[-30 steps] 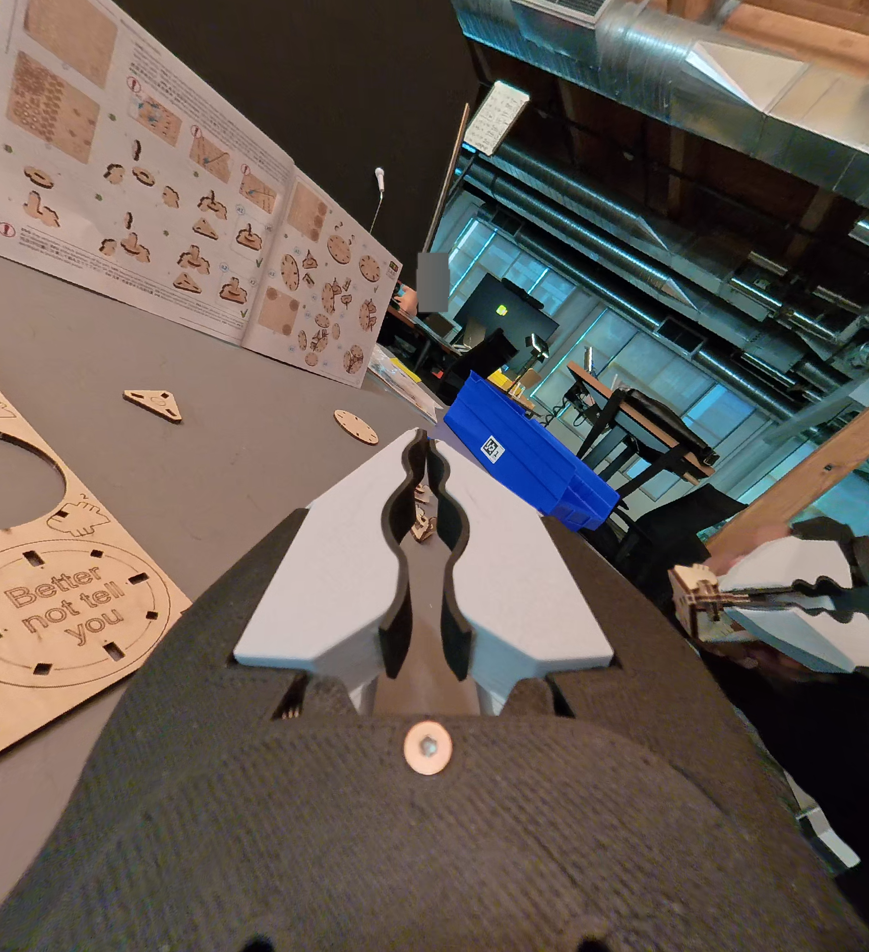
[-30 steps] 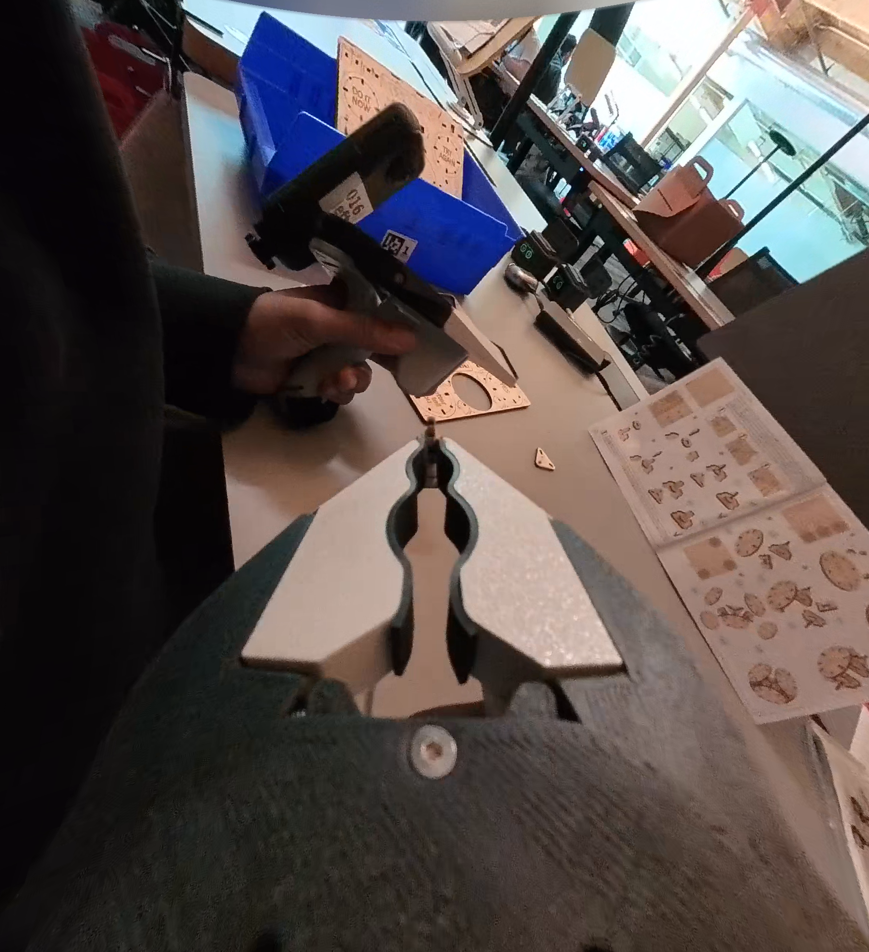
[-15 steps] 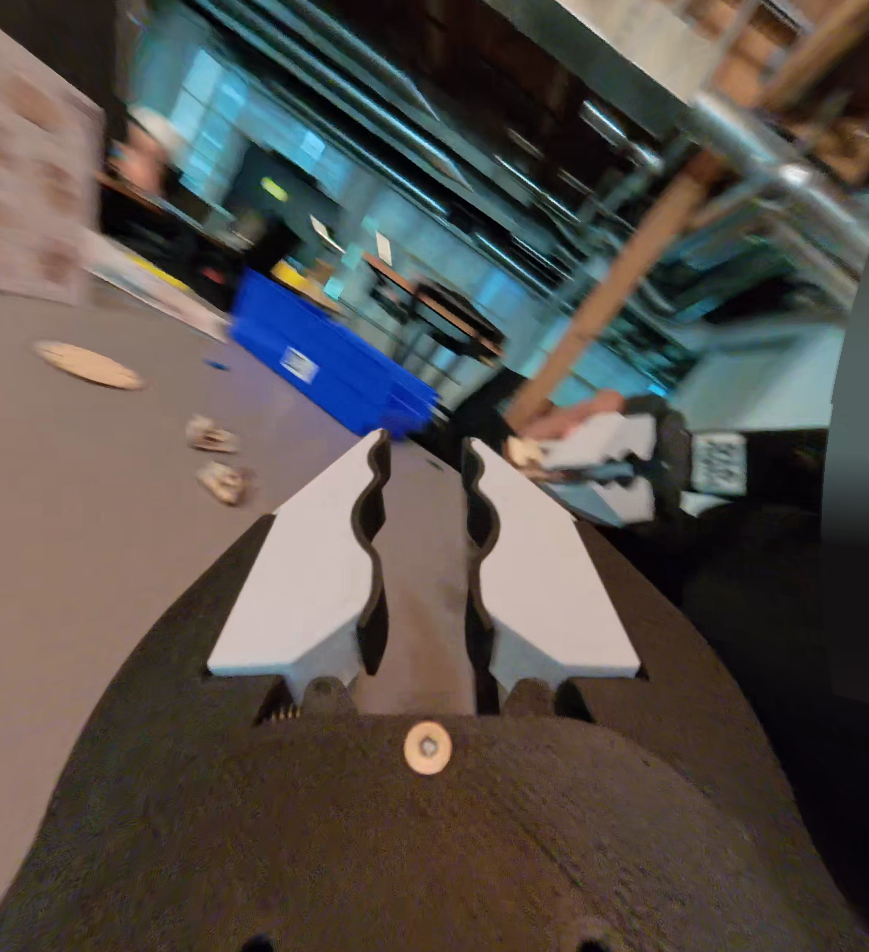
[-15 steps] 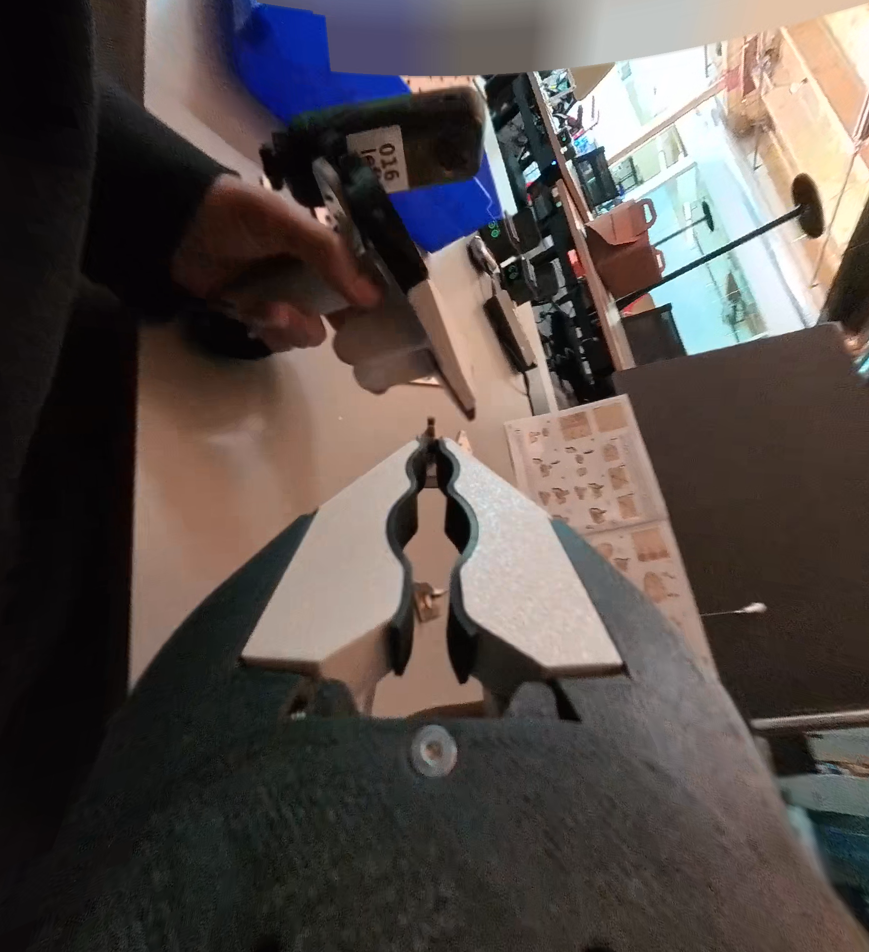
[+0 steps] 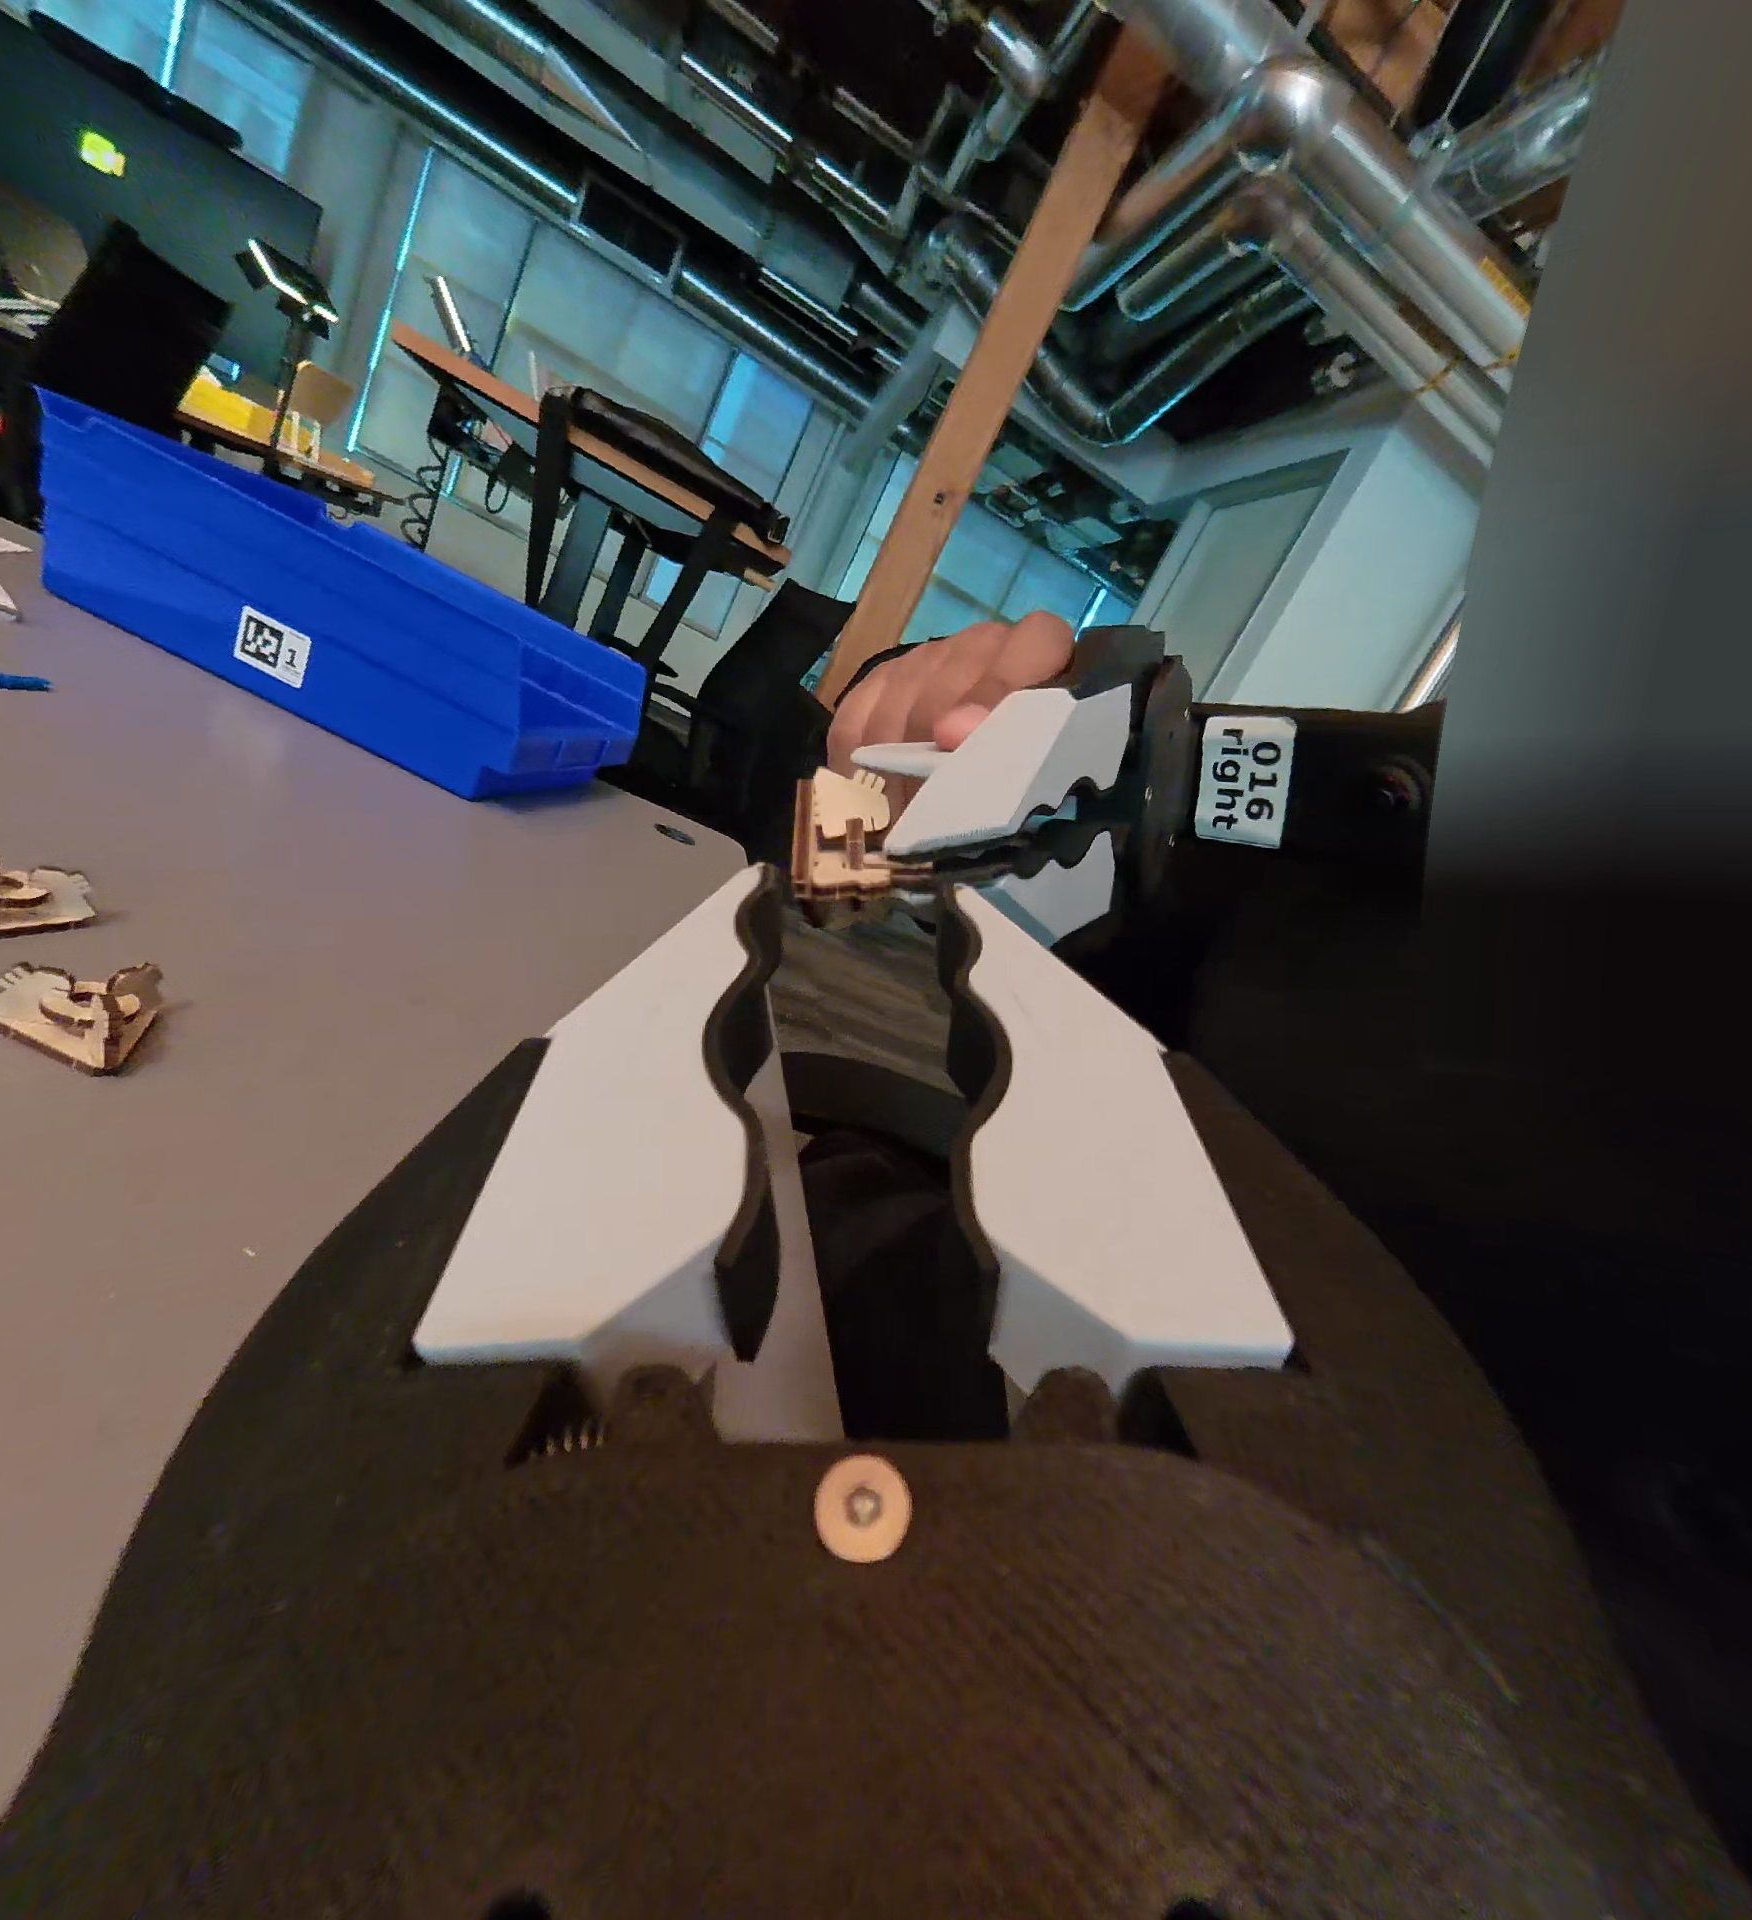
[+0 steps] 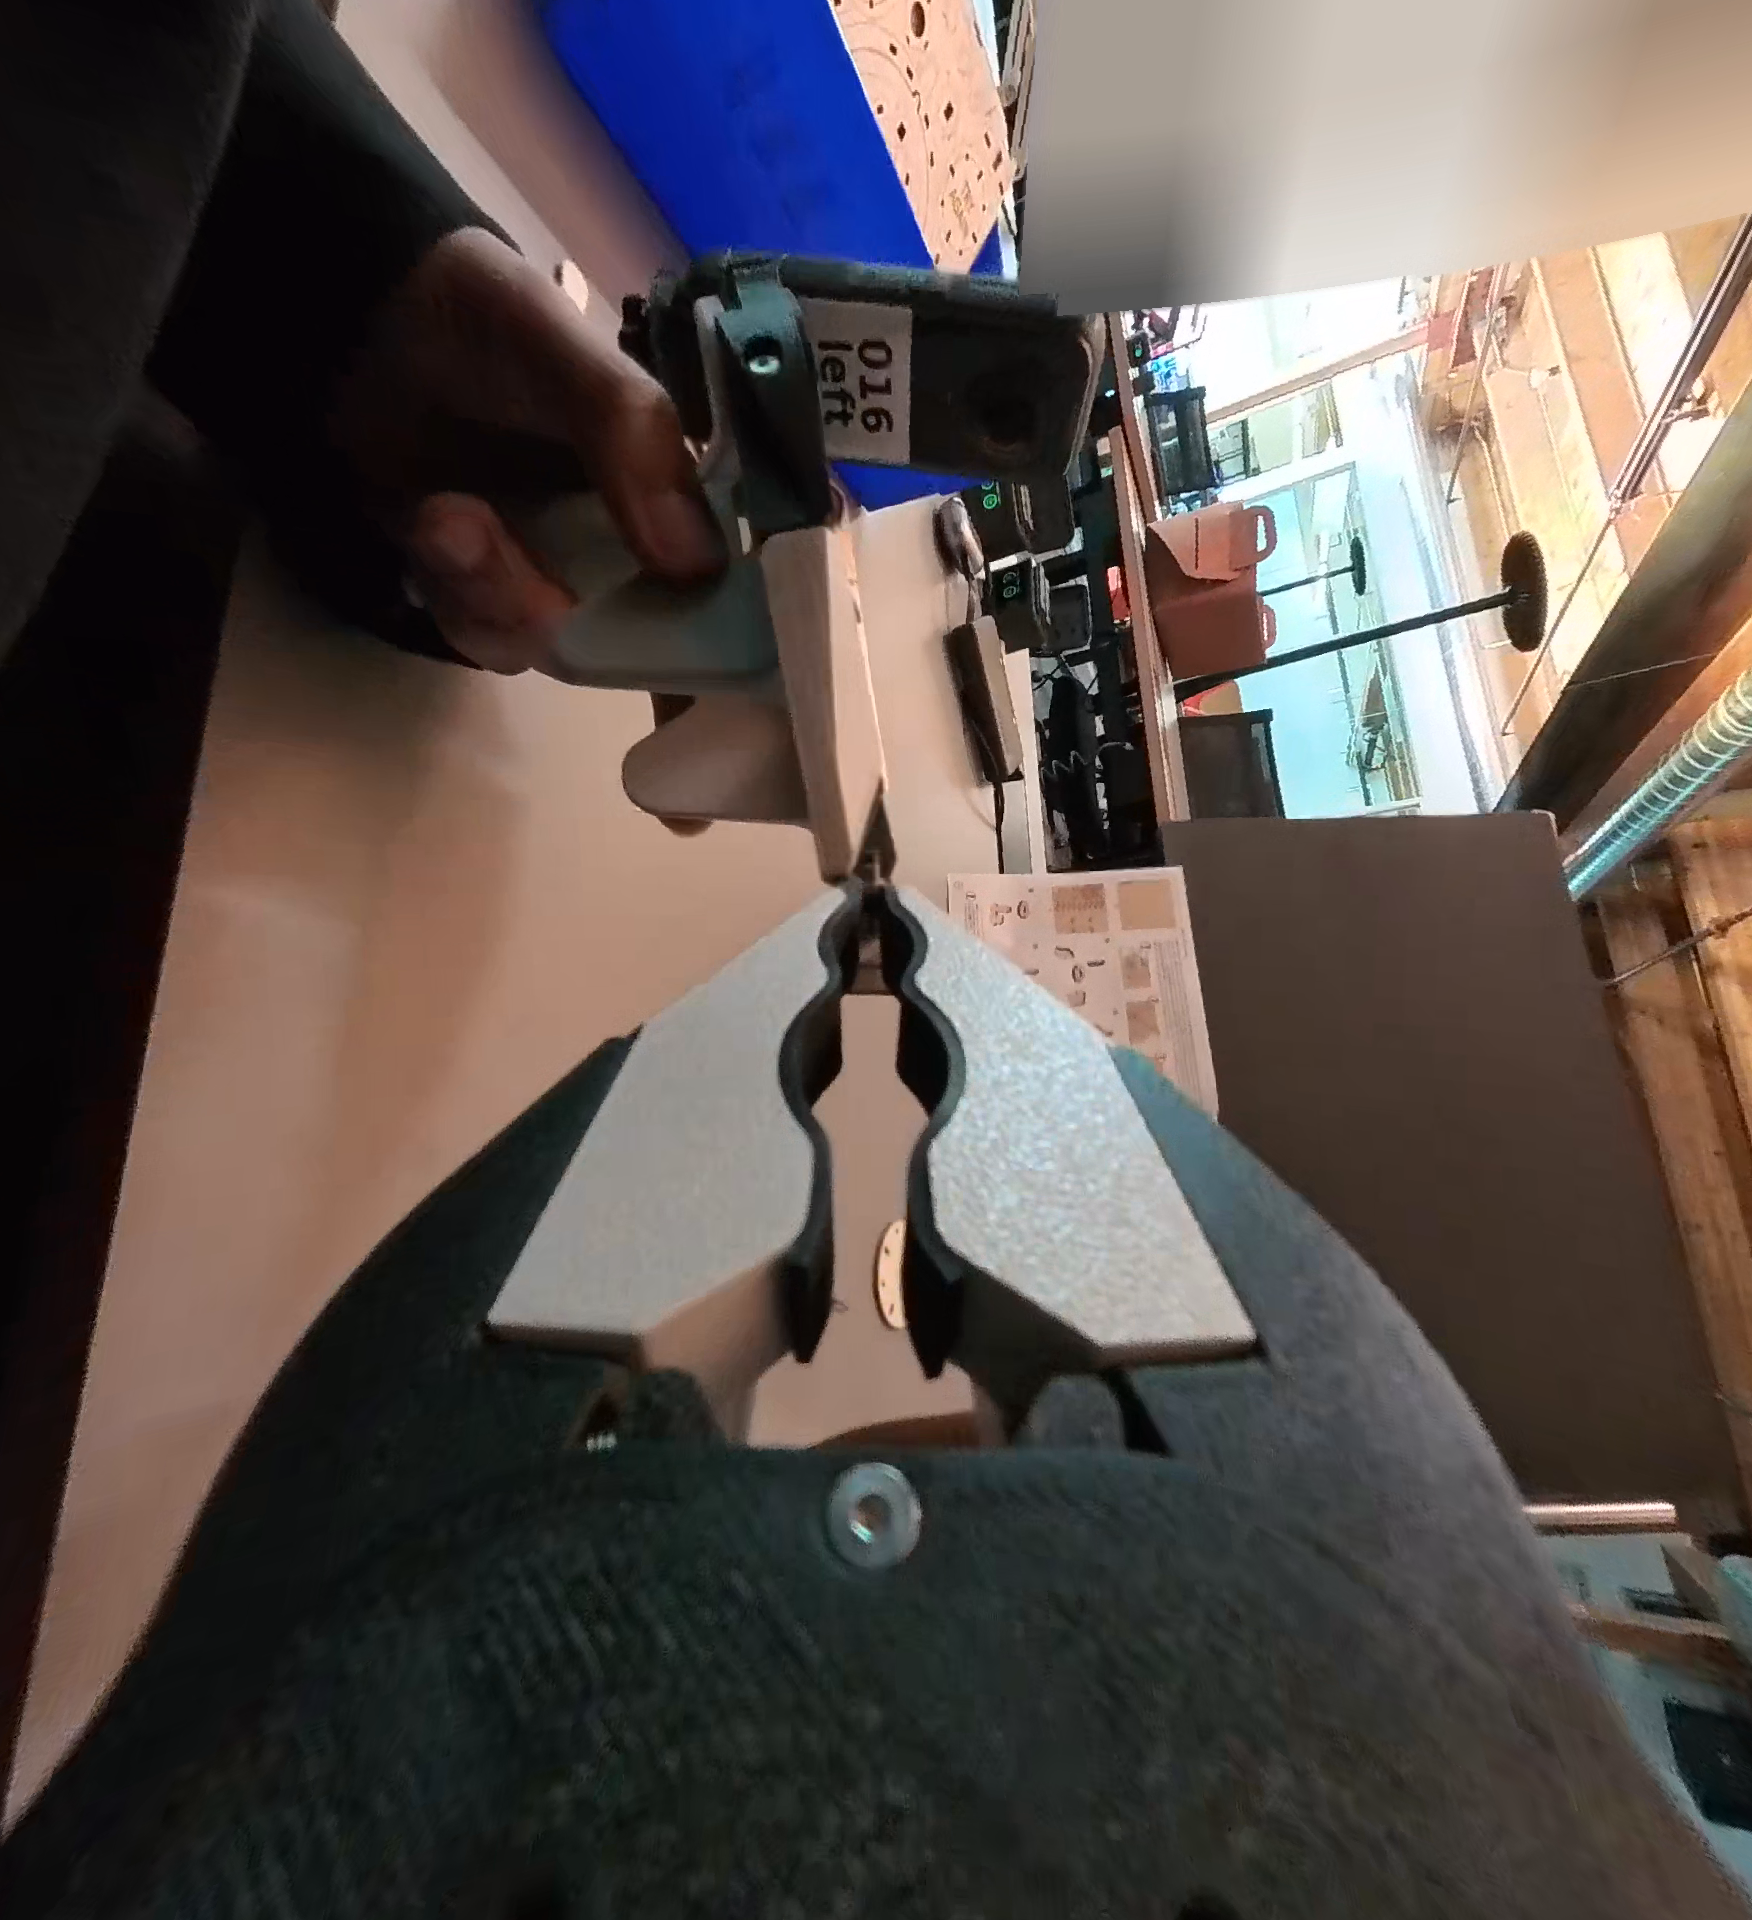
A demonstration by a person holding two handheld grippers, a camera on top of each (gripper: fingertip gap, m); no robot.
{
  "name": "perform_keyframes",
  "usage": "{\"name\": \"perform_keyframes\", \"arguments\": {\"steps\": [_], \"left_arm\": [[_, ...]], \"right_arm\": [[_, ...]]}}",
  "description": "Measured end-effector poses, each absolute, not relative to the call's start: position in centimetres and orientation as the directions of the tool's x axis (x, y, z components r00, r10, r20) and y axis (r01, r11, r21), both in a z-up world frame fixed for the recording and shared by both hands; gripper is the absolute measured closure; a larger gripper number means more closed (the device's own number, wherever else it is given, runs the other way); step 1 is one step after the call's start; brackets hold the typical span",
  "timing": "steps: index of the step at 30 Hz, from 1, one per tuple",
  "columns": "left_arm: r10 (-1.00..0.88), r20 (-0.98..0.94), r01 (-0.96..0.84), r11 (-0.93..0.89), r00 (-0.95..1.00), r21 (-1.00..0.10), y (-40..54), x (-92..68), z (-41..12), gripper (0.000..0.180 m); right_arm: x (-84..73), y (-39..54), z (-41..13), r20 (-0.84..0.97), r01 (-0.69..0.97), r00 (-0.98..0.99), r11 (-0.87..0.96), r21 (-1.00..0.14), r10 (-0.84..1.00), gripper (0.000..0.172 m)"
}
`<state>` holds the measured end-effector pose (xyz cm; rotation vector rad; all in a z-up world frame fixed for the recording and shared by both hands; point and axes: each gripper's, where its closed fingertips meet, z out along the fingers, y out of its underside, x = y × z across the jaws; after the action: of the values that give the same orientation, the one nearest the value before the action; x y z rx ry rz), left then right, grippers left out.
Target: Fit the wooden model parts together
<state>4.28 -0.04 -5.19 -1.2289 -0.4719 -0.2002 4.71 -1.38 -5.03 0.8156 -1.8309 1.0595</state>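
We note a smooth grey table (image 5: 332,935), a glossy blue plastic bin (image 5: 332,603). Left gripper (image 5: 856,904), jaws apart, levels beside the right gripper (image 5: 913,868), pinched on a notched plywood assembly (image 5: 836,847).

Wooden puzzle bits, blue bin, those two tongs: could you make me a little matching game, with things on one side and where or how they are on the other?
Things:
1. left tongs
2. right tongs
3. blue bin
4. two small wooden assemblies

States:
a. lying loose on the grey table
b. open, nothing gripped
c. shut on a small wooden piece
d. at the table's far edge

Pairs: 1-b, 2-c, 3-d, 4-a
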Motion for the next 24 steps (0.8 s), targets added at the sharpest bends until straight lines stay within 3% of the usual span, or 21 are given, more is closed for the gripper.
{"name": "perform_keyframes", "arguments": {"steps": [7, 15, 17, 20, 24], "left_arm": [[0.097, 0.432, 0.377, 0.346, 0.896, -0.859, -0.3, 4.5, -4.8, 0.163], [0.109, 0.418, 0.36, 0.345, 0.902, -0.867, -0.4, 4.5, -4.8, 0.164], [0.13, 0.42, 0.348, 0.373, 0.898, -0.86, -1.0, 4.2, -4.6, 0.164], [0.145, 0.431, 0.341, 0.414, 0.891, -0.844, -1.8, 3.7, -4.3, 0.165], [0.171, 0.4, 0.314, 0.382, 0.9, -0.869, -1.4, 3.8, -4.6, 0.165]], "right_arm": [[5.0, -1.3, -4.8, 0.883, -0.829, -0.459, 0.403, -0.387, -0.097, 0.171], [5.2, -1.1, -4.7, 0.833, -0.781, -0.549, 0.397, -0.483, -0.068, 0.169], [5.1, -1.1, -4.7, 0.807, -0.754, -0.588, 0.398, -0.523, -0.054, 0.157], [4.5, -0.7, -4.8, 0.712, -0.653, -0.702, 0.414, -0.634, -0.016, 0.139], [3.2, 0.1, -3.2, 0.389, -0.343, -0.916, 0.315, -0.885, 0.096, 0.138]]}}
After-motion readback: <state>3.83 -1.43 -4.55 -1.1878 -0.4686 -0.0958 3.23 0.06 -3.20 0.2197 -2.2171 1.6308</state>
